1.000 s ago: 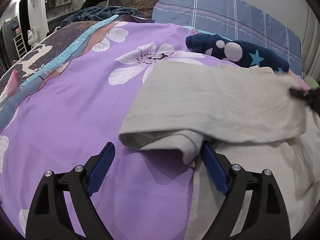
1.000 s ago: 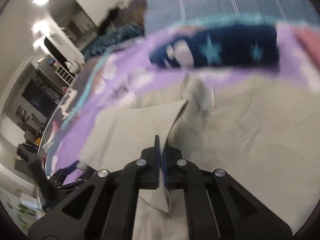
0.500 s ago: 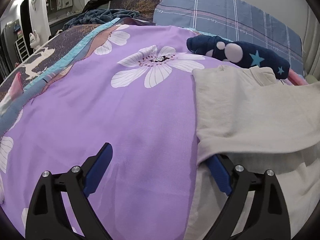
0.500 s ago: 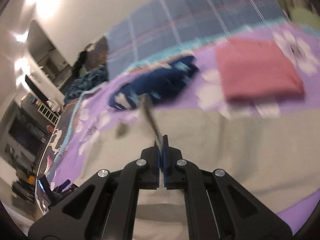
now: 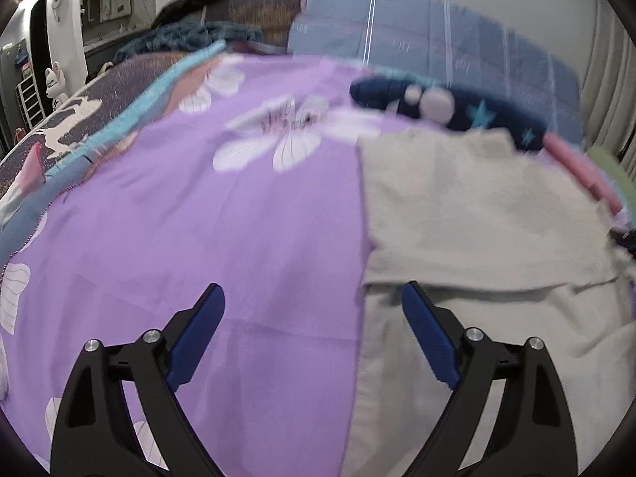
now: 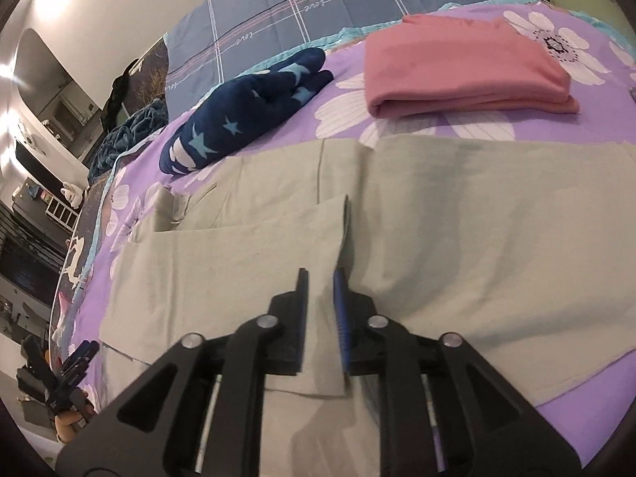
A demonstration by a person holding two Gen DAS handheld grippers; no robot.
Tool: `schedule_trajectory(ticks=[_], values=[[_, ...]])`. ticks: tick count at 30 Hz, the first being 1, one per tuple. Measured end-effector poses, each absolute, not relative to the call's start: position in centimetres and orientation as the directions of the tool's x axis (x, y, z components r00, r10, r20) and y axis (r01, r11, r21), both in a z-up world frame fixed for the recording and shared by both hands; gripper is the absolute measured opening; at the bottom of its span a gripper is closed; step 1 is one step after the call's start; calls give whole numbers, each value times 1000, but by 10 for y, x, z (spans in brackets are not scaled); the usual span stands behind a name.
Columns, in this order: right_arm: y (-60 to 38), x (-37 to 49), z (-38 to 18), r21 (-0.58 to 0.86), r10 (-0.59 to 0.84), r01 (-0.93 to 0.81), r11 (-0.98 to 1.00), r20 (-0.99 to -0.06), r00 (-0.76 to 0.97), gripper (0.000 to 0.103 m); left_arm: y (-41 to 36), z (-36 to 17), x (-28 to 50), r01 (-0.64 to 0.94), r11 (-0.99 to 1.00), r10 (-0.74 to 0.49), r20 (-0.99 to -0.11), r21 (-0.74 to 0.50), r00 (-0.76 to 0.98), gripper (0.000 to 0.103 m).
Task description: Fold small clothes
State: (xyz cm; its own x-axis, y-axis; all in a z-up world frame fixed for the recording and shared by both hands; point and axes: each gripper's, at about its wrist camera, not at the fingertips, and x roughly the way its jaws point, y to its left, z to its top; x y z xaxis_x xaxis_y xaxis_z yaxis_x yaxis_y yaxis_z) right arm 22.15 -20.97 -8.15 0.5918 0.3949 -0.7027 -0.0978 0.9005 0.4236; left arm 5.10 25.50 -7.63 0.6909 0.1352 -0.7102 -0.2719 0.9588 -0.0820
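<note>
A beige garment (image 5: pixel 477 206) lies flat on the purple flowered bedsheet (image 5: pixel 198 218). In the right wrist view a flap (image 6: pixel 238 262) of the beige garment (image 6: pixel 497 218) is folded over it. My right gripper (image 6: pixel 320 274) hovers at that flap's right edge; its jaws are opening, with a narrow gap and the cloth lying loose under them. My left gripper (image 5: pixel 312 290) is wide apart and closing over bare sheet, its right finger (image 5: pixel 425 326) at the garment's left edge. It holds nothing. The left gripper (image 6: pixel 75 361) also shows at the lower left of the right wrist view.
A navy star-print garment (image 6: pixel 246 115) lies beyond the beige one, and a folded pink garment (image 6: pixel 457 71) sits to its right. A blue plaid pillow (image 6: pixel 318 0) lines the head of the bed. Dark bedding (image 5: pixel 187 35) and room furniture are at the far left.
My right gripper swept right, carrying the garment's side over its middle, and has now parted its jaws off the cloth. The cloth end between my left fingers was drawn away to the right.
</note>
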Motion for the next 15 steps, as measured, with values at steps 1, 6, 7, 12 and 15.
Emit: schedule_trajectory(ticks=[1, 6, 7, 12, 15], values=[[-211, 220, -81, 429, 399, -97, 898, -701, 591, 18, 257, -71, 47, -269, 957, 123, -691, -106, 712, 75], [-205, 218, -84, 421, 408, -120, 899, -708, 576, 30, 261, -54, 60, -243, 955, 72, -662, -171, 746, 68], [-202, 218, -86, 418, 407, -120, 900, -711, 573, 36, 259, -55, 72, -225, 961, 63, -666, -160, 743, 68], [-195, 220, -98, 426, 414, -116, 897, -721, 556, 40, 265, -77, 132, -161, 969, -24, -716, -189, 698, 69], [-199, 220, -103, 456, 432, -107, 883, -704, 564, 40, 283, -100, 169, -167, 934, -135, -744, -316, 654, 69]])
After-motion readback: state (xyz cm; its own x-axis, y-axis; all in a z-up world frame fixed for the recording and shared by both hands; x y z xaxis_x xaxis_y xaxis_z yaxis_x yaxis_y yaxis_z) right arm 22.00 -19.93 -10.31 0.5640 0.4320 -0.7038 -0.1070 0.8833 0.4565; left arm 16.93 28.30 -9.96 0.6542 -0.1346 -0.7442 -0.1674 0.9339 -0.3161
